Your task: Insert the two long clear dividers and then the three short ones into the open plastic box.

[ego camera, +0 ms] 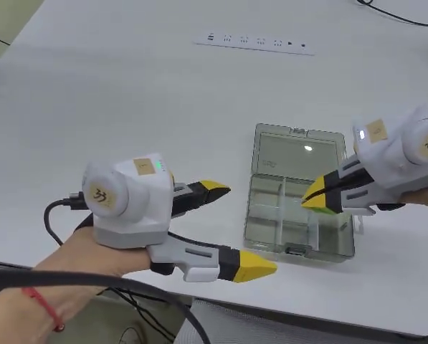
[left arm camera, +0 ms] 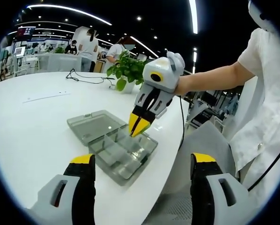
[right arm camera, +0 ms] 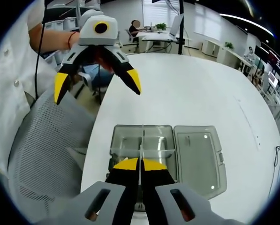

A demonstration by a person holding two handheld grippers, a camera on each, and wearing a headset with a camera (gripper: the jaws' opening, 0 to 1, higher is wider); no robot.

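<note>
The plastic box (ego camera: pixel 300 236) lies open on the table (ego camera: pixel 127 107); the right gripper (ego camera: pixel 312 200) hovers above it, jaws pinched on a clear divider (right arm camera: pixel 141 140) inside. The left gripper (ego camera: pixel 244 228) hangs nearby, jaws wide apart.

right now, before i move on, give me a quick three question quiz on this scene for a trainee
1. True or false: the transparent plastic box on the white table has its lid shut.
2. The right hand-held gripper, pinching a thin clear divider, hangs over: A the box's tray, B its lid, C bare table.
3. Fill in: the left hand-held gripper has its jaws ____.
Key: 1 false; 2 A; 3 open.
</note>
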